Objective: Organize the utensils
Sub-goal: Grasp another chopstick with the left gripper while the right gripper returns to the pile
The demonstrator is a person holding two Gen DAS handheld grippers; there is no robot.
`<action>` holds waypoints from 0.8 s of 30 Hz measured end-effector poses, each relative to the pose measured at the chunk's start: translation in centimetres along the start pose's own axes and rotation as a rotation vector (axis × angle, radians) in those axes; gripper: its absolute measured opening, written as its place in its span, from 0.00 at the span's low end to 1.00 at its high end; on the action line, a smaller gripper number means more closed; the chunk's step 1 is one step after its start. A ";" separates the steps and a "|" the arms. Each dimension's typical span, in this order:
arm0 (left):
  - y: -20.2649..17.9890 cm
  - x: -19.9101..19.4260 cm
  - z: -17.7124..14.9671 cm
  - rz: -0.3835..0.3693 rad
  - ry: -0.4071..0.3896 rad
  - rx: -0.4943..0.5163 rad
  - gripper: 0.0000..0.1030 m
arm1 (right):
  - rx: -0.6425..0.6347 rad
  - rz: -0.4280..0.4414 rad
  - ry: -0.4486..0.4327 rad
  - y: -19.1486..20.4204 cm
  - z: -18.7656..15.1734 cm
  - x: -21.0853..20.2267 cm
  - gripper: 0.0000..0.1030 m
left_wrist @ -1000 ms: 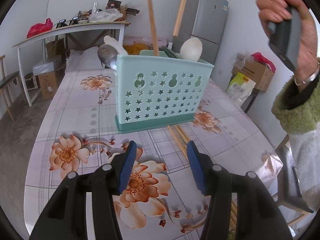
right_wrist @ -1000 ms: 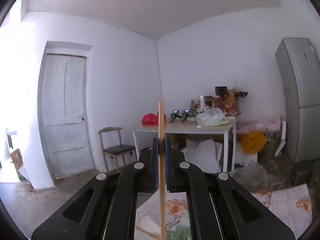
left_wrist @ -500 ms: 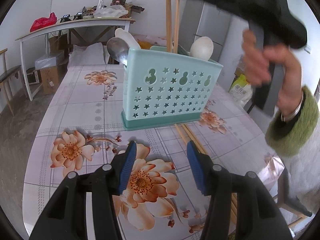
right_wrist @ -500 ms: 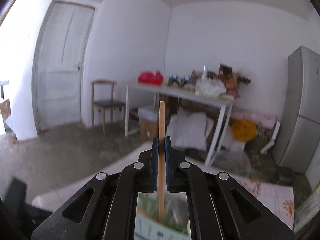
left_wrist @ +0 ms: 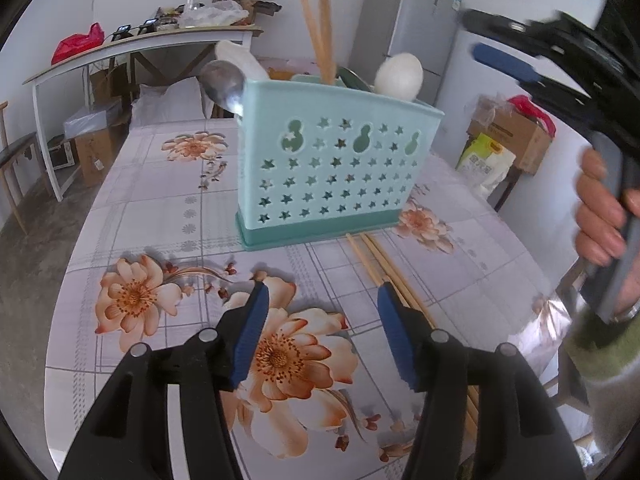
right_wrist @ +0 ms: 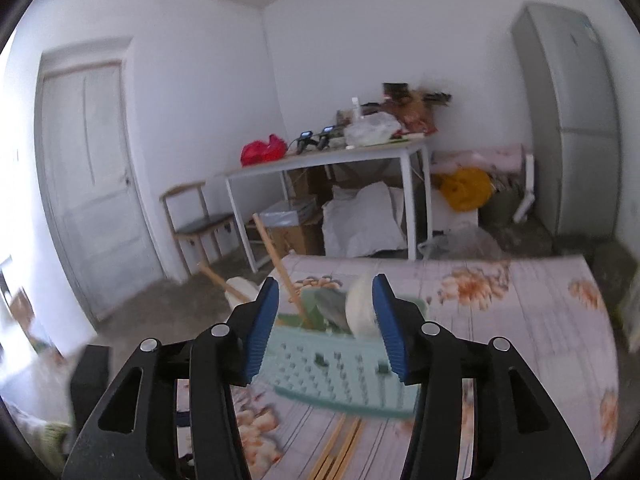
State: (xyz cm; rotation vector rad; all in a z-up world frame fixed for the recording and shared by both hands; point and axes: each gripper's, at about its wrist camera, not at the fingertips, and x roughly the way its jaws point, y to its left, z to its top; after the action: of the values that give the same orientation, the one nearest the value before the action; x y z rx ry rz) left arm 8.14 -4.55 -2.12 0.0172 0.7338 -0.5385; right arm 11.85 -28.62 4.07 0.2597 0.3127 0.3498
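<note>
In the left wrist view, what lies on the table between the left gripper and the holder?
Left wrist view: between the left gripper and the teal utensil holder lies bare floral tablecloth. Loose chopsticks lie just right of that stretch, running from the holder's base past the right finger.

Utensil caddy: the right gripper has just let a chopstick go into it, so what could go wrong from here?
1. The right gripper, whose jaws have just been opening and are now empty, sits close to the upright chopsticks; it could knock them.
2. The teal caddy looks light and top-heavy; a bump might tip it.
3. The loose chopsticks lie partly under the left gripper, so pressing down could scatter them.
</note>
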 end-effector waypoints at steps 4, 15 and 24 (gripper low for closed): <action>-0.7 0.2 0.0 -0.005 0.008 0.015 0.56 | 0.128 -0.012 0.058 -1.8 -2.7 -2.4 0.47; -3.9 1.7 -0.6 -0.037 0.087 0.098 0.57 | 0.365 -0.132 0.396 -4.7 -13.7 -2.2 0.47; -6.7 4.6 -1.2 -0.046 0.196 0.170 0.39 | 0.389 -0.115 0.415 -5.1 -14.3 -1.5 0.47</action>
State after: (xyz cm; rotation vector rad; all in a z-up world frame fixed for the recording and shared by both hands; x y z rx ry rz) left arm 7.05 -12.22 -4.79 0.2138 0.8791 -0.6478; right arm 7.14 -31.04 -10.27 0.5505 0.8045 0.2242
